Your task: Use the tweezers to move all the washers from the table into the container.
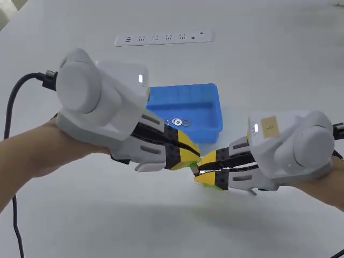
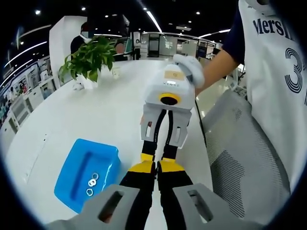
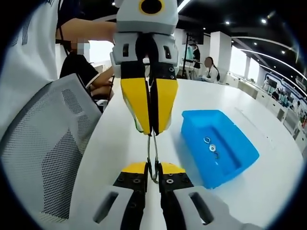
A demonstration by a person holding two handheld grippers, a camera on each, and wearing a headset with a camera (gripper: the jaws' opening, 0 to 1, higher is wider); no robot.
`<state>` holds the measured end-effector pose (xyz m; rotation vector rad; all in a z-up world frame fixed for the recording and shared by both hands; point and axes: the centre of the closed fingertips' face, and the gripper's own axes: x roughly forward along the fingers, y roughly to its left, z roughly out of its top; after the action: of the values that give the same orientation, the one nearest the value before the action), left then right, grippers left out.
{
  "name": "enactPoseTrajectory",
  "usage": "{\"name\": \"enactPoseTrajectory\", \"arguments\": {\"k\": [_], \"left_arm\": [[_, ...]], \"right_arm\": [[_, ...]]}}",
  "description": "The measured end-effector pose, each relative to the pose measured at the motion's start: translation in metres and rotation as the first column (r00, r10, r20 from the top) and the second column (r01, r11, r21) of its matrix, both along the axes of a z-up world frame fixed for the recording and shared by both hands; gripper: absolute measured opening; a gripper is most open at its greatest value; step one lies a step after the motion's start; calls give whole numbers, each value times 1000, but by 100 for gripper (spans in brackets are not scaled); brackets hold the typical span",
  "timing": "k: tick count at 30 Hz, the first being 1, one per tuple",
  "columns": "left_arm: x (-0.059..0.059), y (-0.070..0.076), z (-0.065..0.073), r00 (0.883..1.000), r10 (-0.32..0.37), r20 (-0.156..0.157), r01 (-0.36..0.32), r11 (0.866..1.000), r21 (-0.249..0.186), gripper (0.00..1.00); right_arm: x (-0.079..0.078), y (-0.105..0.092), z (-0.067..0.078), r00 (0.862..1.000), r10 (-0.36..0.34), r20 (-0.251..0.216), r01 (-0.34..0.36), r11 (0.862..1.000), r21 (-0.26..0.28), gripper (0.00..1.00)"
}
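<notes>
Table [image 1: 161,226]: plain white. Container [image 1: 215,115]: solid blue. Washers [image 1: 178,122]: silver. Tweezers [image 3: 153,151]: bare silver metal. Left gripper [image 1: 196,157] and right gripper [image 1: 198,174]: pale grey-white housings, black jaws, yellow tips. Power strip [image 1: 164,38]: white. Cable [image 1: 27,79]: black. Plant [image 2: 88,57]: green.

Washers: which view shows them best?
Left gripper view: all three washers read as crisp rings on the tray floor. Right gripper view shows three too, one dim. Head view shows them small, in a tight row.
</notes>
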<state>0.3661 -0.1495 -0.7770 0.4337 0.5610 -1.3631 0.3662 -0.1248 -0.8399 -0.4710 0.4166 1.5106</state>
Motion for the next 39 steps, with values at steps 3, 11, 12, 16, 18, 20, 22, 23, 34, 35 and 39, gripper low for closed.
{"name": "enactPoseTrajectory", "arguments": {"k": [3, 11, 12, 16, 18, 20, 22, 23, 34, 35, 39], "left_arm": [[0, 2, 11, 1000, -10, 17, 10, 1000, -3, 6], [11, 13, 34, 998, 0, 63, 1, 1000, -15, 6], [14, 14, 39, 998, 5, 70, -3, 1000, -16, 6], [26, 18, 51, 994, -6, 108, 7, 1000, -9, 6], [33, 20, 54, 993, -7, 117, 8, 1000, -4, 6], [42, 23, 58, 991, -9, 131, 9, 1000, 1, 6], [51, 25, 61, 990, -9, 143, 9, 1000, 3, 6], [56, 27, 62, 989, -12, 148, 11, 1000, 6, 6], [94, 32, 40, 989, -36, 143, 30, 999, 45, 6], [97, 34, 37, 990, -32, 138, 25, 998, 49, 6], [108, 39, 24, 994, -6, 110, 2, 999, 43, 6]], "right_arm": [[1, 4, 9, 1000, 2, 12, -2, 1000, 11, 9], [16, 16, 36, 998, 0, 58, -2, 999, 32, 9], [18, 17, 39, 998, 0, 62, -2, 999, 38, 9], [30, 25, 50, 996, -1, 85, -3, 999, 54, 9], [39, 28, 54, 995, -5, 99, -1, 998, 56, 9], [49, 32, 58, 994, -14, 110, 7, 998, 64, 9], [58, 34, 61, 993, -20, 120, 11, 997, 74, 9], [64, 36, 63, 992, -22, 125, 13, 997, 78, 9], [99, 45, 44, 990, -44, 131, 36, 997, 63, 9], [102, 45, 40, 991, -44, 125, 36, 997, 62, 9], [112, 44, 28, 993, -58, 105, 53, 997, 53, 10]]}}
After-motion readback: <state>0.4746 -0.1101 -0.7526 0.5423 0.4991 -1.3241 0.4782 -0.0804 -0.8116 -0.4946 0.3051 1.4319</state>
